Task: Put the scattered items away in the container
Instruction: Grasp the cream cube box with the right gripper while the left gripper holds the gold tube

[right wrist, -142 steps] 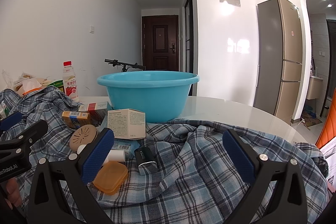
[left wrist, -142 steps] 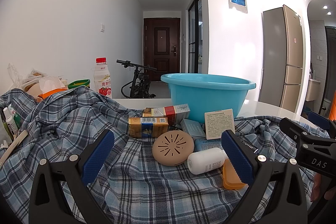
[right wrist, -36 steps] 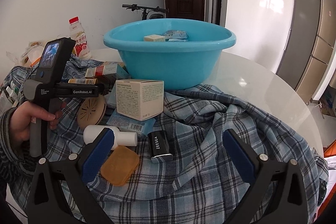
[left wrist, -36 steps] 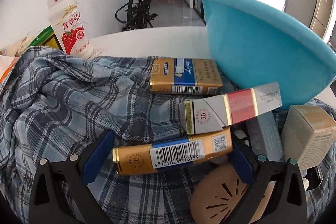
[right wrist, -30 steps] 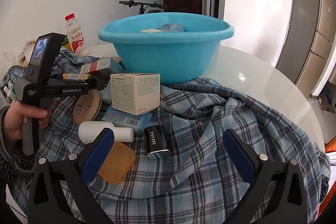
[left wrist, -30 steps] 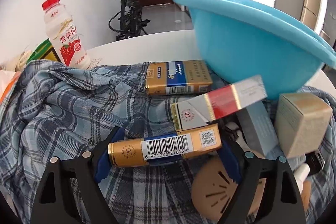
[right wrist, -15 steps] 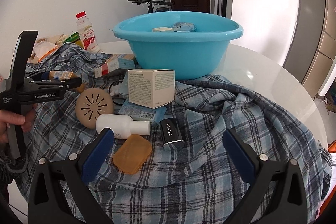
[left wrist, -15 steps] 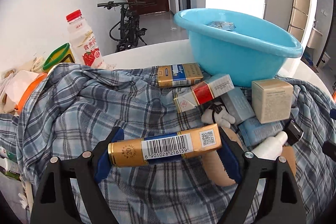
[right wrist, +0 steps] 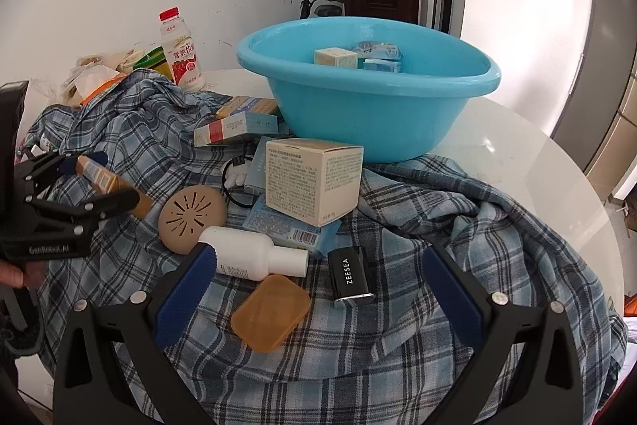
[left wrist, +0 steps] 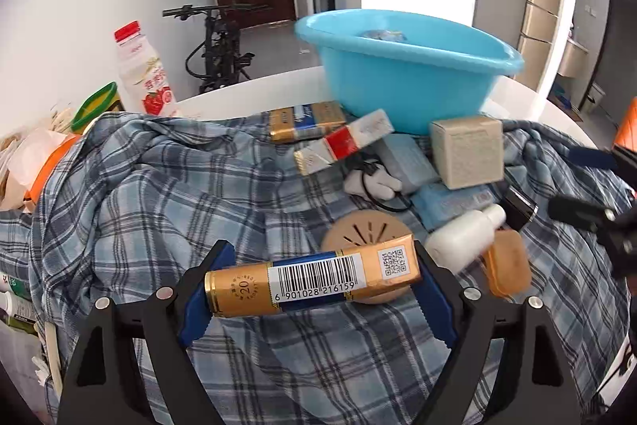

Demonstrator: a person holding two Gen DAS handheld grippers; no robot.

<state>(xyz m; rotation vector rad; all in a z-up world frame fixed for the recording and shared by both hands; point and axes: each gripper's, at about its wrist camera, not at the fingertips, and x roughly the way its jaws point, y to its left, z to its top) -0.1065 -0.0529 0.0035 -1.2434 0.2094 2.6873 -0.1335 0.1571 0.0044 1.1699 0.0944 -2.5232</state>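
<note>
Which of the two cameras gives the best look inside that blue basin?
The right wrist view. It looks down over the blue basin, so the small boxes and packets already inside show clearly. The left wrist view catches the basin lower and side-on, with only a sliver of one packet above the rim.

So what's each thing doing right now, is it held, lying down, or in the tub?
Gold pack: held crosswise in the left gripper, off the cloth.
Right gripper: open, empty.
Tub: upright, a few boxes inside.
White bottle: lying down, cap on.
Beige box: resting on other packs.
Drink bottle: standing, capped.
</note>
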